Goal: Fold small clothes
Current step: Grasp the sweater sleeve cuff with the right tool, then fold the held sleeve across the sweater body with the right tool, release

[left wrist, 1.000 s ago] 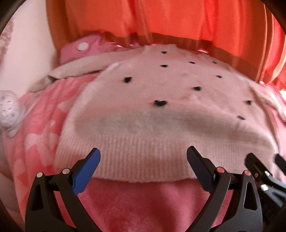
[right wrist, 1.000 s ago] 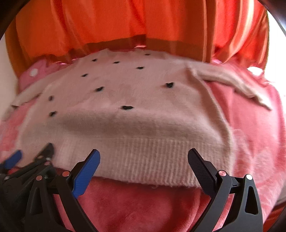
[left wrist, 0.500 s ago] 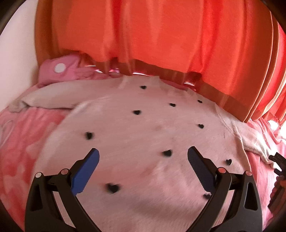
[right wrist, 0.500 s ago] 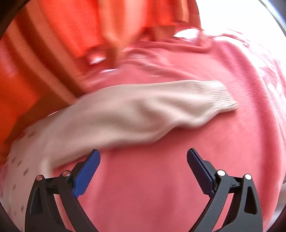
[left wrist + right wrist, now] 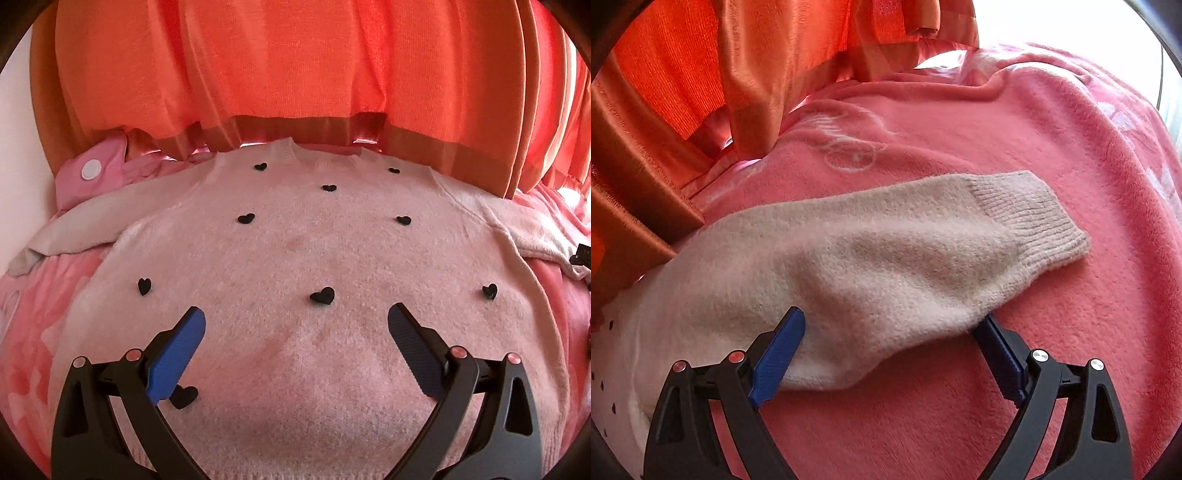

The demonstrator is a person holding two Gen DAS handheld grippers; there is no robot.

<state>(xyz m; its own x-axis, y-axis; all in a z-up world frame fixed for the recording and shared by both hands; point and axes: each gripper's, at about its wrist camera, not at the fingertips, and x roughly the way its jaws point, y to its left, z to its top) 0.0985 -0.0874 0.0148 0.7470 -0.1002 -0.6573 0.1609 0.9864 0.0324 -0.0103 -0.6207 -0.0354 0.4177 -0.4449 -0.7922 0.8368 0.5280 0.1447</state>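
An orange curtain [image 5: 295, 74] hangs at twelve o'clock behind a bed covered by a coral fleece blanket [image 5: 1015, 147], which gives a soft, flat base for folding. On it the pale pink heart-dotted sweater [image 5: 295, 258] lies face up, neckline toward twelve, both sleeves spread outward, likely ready to be folded in. Its right sleeve [image 5: 868, 251] points toward two o'clock in the right wrist view. The right tool [image 5: 890, 325] straddles that sleeve, spread wide, not pinching. The left tool [image 5: 295, 321] hovers wide and empty above the sweater's body.
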